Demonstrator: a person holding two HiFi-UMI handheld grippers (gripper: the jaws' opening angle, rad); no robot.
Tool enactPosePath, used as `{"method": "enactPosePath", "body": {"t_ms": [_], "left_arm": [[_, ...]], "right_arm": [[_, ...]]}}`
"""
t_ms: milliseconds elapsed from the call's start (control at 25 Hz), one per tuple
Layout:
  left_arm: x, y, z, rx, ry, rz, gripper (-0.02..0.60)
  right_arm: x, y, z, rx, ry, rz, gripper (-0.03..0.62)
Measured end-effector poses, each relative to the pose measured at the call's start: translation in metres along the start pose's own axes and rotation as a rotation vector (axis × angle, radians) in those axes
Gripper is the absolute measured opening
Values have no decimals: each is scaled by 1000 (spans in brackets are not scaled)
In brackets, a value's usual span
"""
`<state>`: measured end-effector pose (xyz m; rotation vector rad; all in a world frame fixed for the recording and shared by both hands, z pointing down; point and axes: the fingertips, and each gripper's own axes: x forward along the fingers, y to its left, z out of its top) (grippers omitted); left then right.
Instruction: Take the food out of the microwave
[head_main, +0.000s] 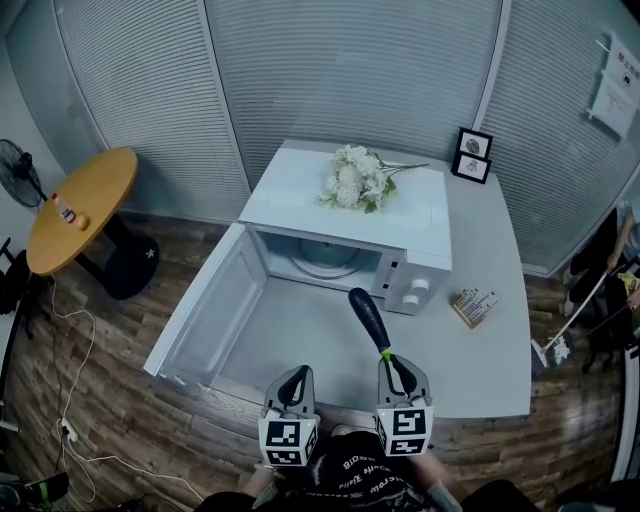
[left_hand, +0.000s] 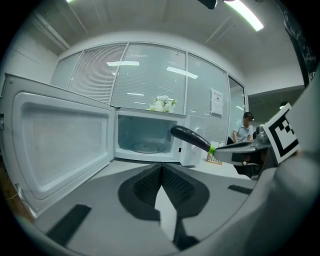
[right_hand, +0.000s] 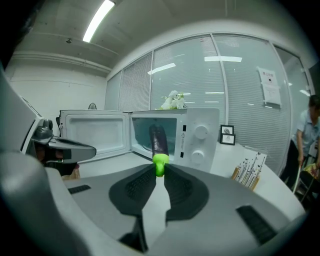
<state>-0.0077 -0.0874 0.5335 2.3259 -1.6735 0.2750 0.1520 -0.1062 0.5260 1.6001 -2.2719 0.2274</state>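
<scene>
1. Looking down, head view: a white microwave (head_main: 290, 200) stands on a grey table (head_main: 480, 350), with its door (head_main: 205, 305) swung wide open to the microwave's left.
2. Head view, on and around the microwave: a bunch of white flowers (head_main: 358, 180) lies on its top. Two small picture frames (head_main: 473, 155) stand behind its right corner, and a small box (head_main: 474, 305) lies to its right. A round glass plate (head_main: 325, 258) sits on its inner floor.
3. Head view, task item: a dark eggplant (head_main: 369, 318) is outside the microwave, raised in front of it, its tip toward the edge between the opening and the control panel.
4. Head view, grippers: the right gripper (head_main: 390, 360) holds the eggplant's near end. The left gripper (head_main: 295, 378) is just beside it, in front of the microwave's opening.
5. Left gripper view: the two jaws meet at their tips, with nothing between the pads (left_hand: 145, 187). Beyond them is the open microwave, and the eggplant crosses in front of its right front edge from the right gripper. A person (left_hand: 244, 131) is far off, to the microwave's right.
6. Right gripper view: the jaws are clamped on the eggplant's green stem (right_hand: 160, 162). The dark body rises from it, in front of the microwave's opening. Two knobs (right_hand: 200, 132) show on the panel to the right of the opening. The left gripper is in front of the open door.
</scene>
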Motion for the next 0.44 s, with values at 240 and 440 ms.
{"method": "enactPosePath", "body": {"t_ms": [240, 440], "left_arm": [[-1, 0, -1, 4, 1, 2, 8], [-1, -2, -2, 1, 4, 5, 8]], "right_arm": [[0, 2, -1, -2, 6, 3, 50], [0, 4, -1, -8, 8, 14, 51]]}}
